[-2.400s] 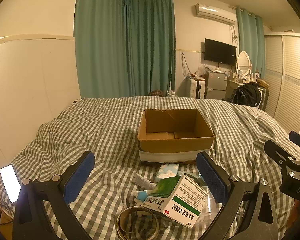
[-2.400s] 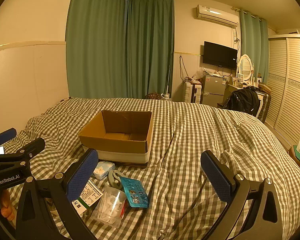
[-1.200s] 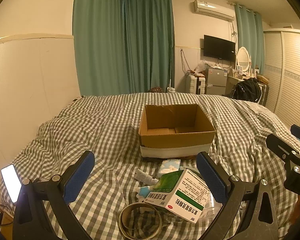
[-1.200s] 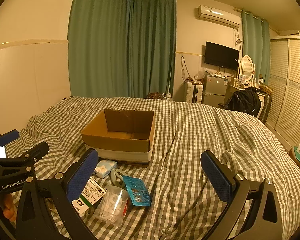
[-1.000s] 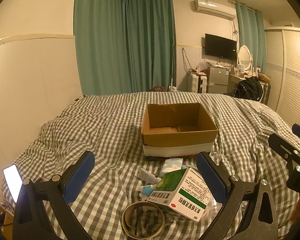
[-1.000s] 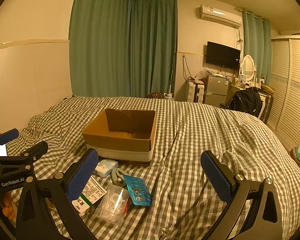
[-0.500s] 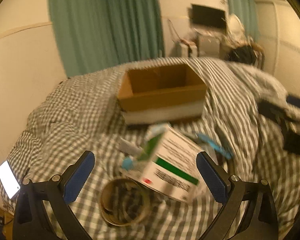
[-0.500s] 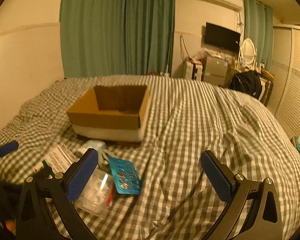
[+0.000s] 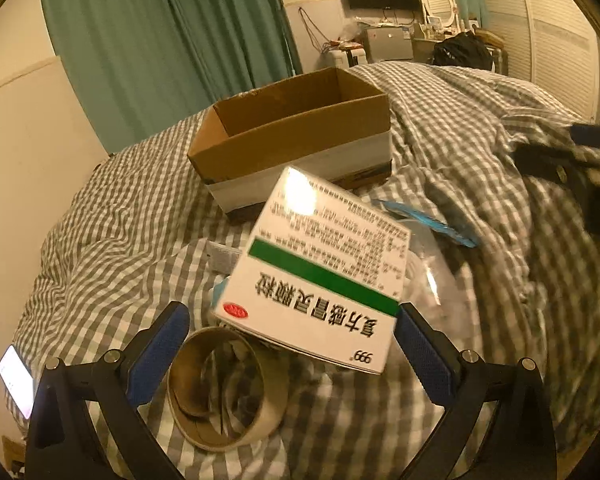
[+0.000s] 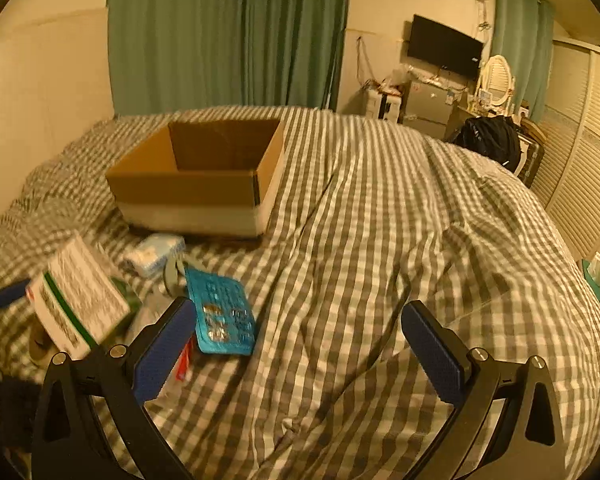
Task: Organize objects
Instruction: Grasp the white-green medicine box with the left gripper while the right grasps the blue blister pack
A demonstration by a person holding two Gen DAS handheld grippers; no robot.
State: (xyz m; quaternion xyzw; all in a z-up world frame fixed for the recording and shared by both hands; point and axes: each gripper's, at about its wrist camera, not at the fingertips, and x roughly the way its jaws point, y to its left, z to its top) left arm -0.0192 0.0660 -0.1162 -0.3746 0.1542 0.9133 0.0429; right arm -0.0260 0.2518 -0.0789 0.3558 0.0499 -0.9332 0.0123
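An empty cardboard box sits on the checked bed cover. In front of it lies a pile. A white medicine box with a green stripe leans on a tape roll. Beside them are a blue blister pack, a clear plastic container and a small tissue pack. My left gripper is open, its pads level with the medicine box's near edge, one on each side. My right gripper is open over the cover, the blister pack by its left finger.
A lit phone lies at the bed's left edge. Green curtains hang behind the bed. A black bag, a television and louvred wardrobe doors stand to the right. Rumpled cover spreads right of the pile.
Both grippers have dropped and moved forward toward the pile. The left one now sits close around the medicine box. Both stay open and the objects lie where they were.
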